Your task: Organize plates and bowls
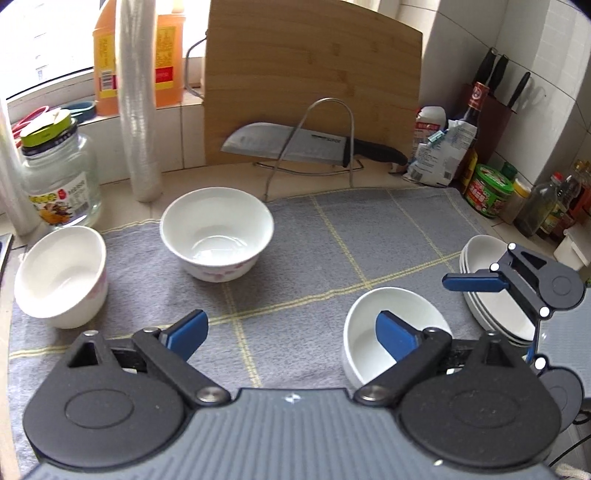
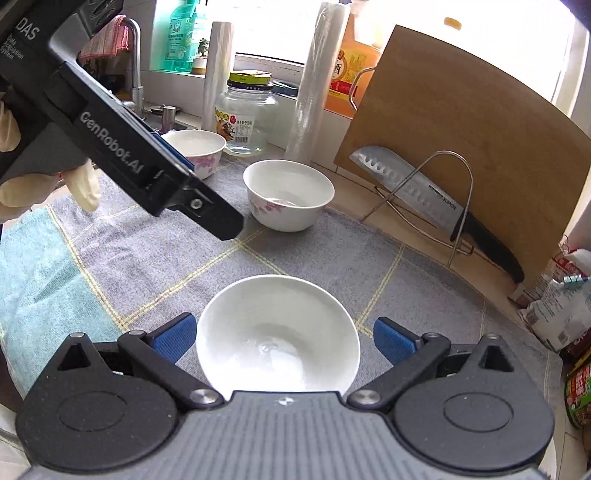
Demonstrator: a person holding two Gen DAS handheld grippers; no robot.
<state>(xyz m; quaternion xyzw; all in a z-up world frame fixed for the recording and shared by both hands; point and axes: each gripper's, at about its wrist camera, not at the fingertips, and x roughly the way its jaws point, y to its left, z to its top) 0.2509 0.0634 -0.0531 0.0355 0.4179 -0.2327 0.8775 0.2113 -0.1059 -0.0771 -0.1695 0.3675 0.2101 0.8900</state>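
Both claws stand wide and hold nothing; the right claw (image 2: 284,338) straddles a plain white ceramic bowl (image 2: 277,332) on the grey checked cloth (image 2: 332,251). The left claw (image 1: 291,332) hangs over bare cloth. Next likely: gathering a flowered white bowl (image 1: 218,236), rim-gripped, for stacking.

Daylight pours through the window (image 2: 266,33) behind the upright bamboo cutting board (image 1: 314,77). White wall tiles (image 1: 465,33) rise to the board's right. The pale countertop (image 1: 207,177) runs beneath its foot.

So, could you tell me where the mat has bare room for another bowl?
The mat's middle is free, between the flowered bowl, plain bowl and plates. The back edge is crowded: jar, knife rack, bottles.
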